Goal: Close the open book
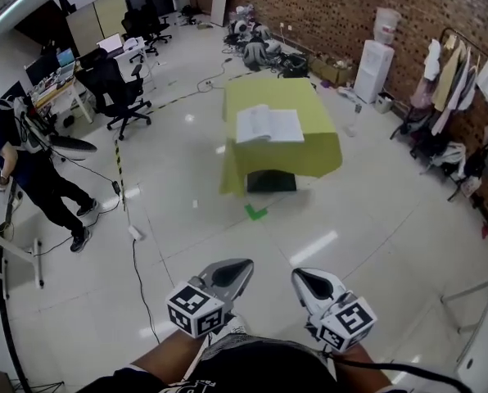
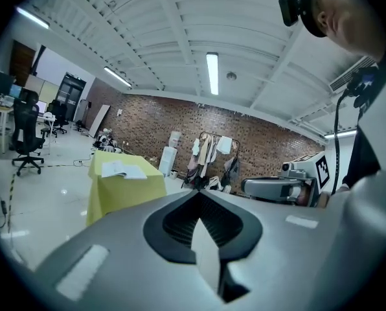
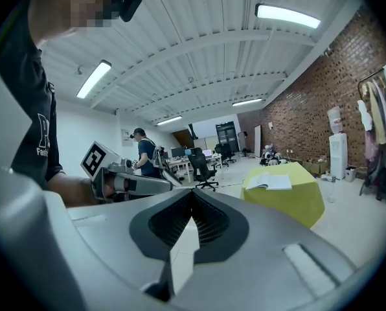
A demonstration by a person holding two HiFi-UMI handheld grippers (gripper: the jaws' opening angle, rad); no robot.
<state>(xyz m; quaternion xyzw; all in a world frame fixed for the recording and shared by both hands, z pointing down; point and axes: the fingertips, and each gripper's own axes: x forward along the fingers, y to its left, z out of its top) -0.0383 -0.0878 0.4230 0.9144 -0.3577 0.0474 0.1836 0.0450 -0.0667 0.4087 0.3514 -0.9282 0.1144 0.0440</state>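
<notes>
The open book point(image 1: 268, 125) lies flat with its white pages up on a table under a yellow-green cloth point(image 1: 318, 150), far ahead across the floor. My left gripper point(image 1: 234, 270) and right gripper point(image 1: 306, 280) hang side by side at the bottom of the head view, well short of the table; both are shut and hold nothing. In the left gripper view the book point(image 2: 123, 170) shows small beyond the shut left gripper point(image 2: 198, 195), with the right gripper point(image 2: 271, 188) beside it. In the right gripper view the book point(image 3: 271, 182) sits right of the shut right gripper point(image 3: 192, 193).
White tiled floor lies between me and the table, with a green tape mark point(image 1: 256, 212) and a black box point(image 1: 270, 181) under the cloth. A person point(image 1: 31, 162) stands at the left by desks and office chairs point(image 1: 121, 97). A cable point(image 1: 133, 252) crosses the floor. A water dispenser point(image 1: 373, 68) and a clothes rack point(image 1: 465, 80) line the brick wall.
</notes>
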